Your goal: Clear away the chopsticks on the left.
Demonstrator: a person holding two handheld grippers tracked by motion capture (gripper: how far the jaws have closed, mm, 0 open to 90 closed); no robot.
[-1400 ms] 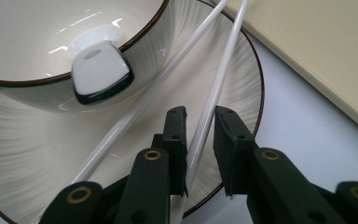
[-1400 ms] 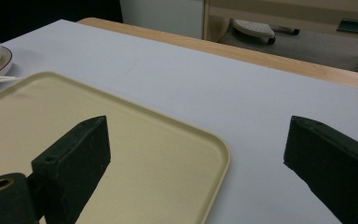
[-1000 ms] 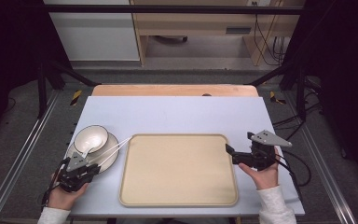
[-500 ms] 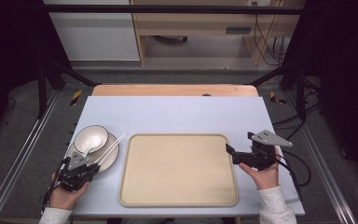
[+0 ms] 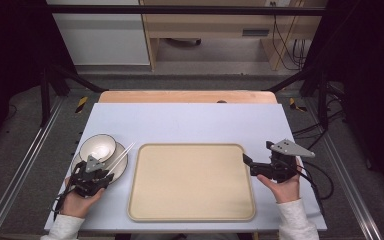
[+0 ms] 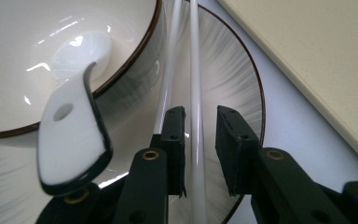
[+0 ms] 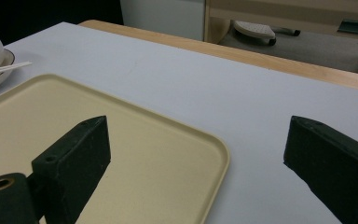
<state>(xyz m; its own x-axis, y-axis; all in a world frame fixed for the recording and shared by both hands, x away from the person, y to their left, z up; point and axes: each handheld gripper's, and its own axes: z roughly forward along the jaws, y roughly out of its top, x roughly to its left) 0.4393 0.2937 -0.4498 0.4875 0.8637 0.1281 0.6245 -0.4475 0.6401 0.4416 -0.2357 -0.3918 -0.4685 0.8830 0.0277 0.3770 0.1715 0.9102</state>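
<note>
since a second ago our left claw (image 6: 199, 140) has barely shifted, jaws parted astride one slim white chopstick (image 6: 195, 70) lying on the dark-rimmed white plate (image 6: 242, 84), ready to pinch, while our right claw (image 7: 196, 158) waits released.

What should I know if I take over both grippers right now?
Left gripper: jaws slightly apart, straddling one of the two white chopsticks lying across the plate; not clamped yet. The other chopstick sits just outside the jaw nearer the bowl.
Right gripper: wide open, empty, over the right edge of the beige tray.
Bowl with a white spoon in it stands on the plate, left of the tray. The tray has nothing on it.
Done: nothing moved onto the tray.
Left: probably close on the chopsticks, then shift the tableware to the tray.
</note>
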